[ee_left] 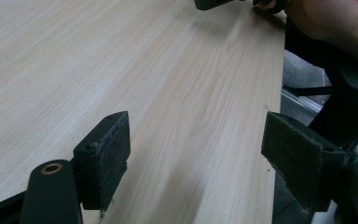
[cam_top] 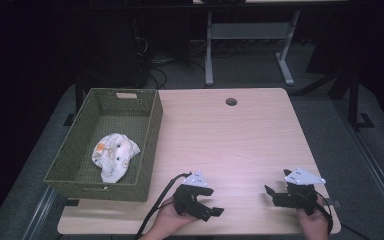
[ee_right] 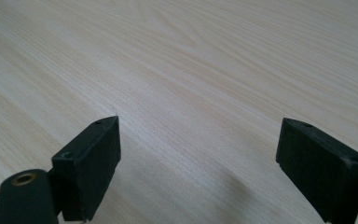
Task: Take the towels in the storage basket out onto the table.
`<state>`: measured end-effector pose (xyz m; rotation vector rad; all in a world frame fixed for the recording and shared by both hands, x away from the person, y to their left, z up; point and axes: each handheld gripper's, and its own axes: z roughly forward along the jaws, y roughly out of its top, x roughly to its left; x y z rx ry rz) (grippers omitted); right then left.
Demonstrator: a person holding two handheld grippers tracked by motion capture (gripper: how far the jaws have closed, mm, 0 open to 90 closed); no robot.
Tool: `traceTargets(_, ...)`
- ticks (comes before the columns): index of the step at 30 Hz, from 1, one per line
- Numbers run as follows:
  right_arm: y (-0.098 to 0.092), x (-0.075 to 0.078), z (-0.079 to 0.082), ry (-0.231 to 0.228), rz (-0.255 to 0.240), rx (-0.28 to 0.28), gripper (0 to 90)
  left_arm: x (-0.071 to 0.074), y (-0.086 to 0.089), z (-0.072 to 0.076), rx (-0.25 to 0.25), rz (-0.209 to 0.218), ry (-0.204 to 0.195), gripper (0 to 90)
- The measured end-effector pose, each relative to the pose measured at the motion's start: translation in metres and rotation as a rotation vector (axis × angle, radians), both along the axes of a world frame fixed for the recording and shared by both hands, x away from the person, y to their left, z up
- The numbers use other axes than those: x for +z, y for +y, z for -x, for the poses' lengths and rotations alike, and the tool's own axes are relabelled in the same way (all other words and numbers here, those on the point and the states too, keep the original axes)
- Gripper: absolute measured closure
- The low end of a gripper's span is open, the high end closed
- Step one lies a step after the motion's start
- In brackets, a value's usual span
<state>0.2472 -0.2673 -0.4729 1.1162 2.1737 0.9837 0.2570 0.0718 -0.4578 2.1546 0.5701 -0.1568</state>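
A: Since both grippers are held at the near edge of the table (cam_top: 240, 145), the cloth (cam_top: 114, 156) is what the reach turns on. It is seen lying crumpled on the floor of the basket (cam_top: 152, 145), toward the basket's near end.

B: Which gripper is nearer the basket?

A: The left gripper (cam_top: 206, 207) is placed just right of the basket's near right corner; the right gripper (cam_top: 275, 196) is kept well apart from the basket, further right. Jaws of both are spread wide, nothing between them.

B: Axis?

A: The basket's long axis is run near to far. A lift over the basket's right wall, leftward, is judged necessary.
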Motion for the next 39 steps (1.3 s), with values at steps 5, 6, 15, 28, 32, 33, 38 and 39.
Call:
traceTargets(5, -0.001, -0.001, -0.001, -0.001, 0.008, 0.001, 13.4, 0.002, 0.001, -0.002, 0.001, -0.005, -0.001, 23.0)
traceTargets(6, 0.0, 0.0, -0.001, -0.001, 0.007, 0.001, 13.3, 0.004, 0.003, -0.002, -0.001, -0.01, -0.017, 23.0)
traceTargets(15, 0.004, 0.001, 0.003, -0.008, 0.006, 0.002, 13.3, 0.024, 0.008, -0.008, -0.038, -0.056, -0.025, 22.5)
traceTargets(28, 0.004, 0.0, 0.002, -0.005, 0.011, -0.005, 13.3, 0.049, 0.011, -0.03, -0.074, -0.096, 0.038, 22.2)
traceTargets(32, 0.004, -0.001, 0.002, 0.0, 0.013, -0.007, 13.4, 0.059, 0.012, -0.035, -0.063, -0.108, 0.052, 22.2)
traceTargets(33, 0.004, -0.001, 0.002, 0.003, 0.013, -0.008, 13.3, 0.062, 0.013, -0.038, -0.057, -0.108, 0.062, 22.2)
traceTargets(38, 0.004, -0.001, 0.002, 0.0, 0.009, -0.008, 13.4, 0.073, 0.02, -0.052, -0.026, -0.107, 0.128, 22.4)
traceTargets(39, 0.004, -0.001, 0.002, 0.0, 0.01, -0.008, 13.4, 0.076, 0.021, -0.055, -0.019, -0.11, 0.137, 22.4)
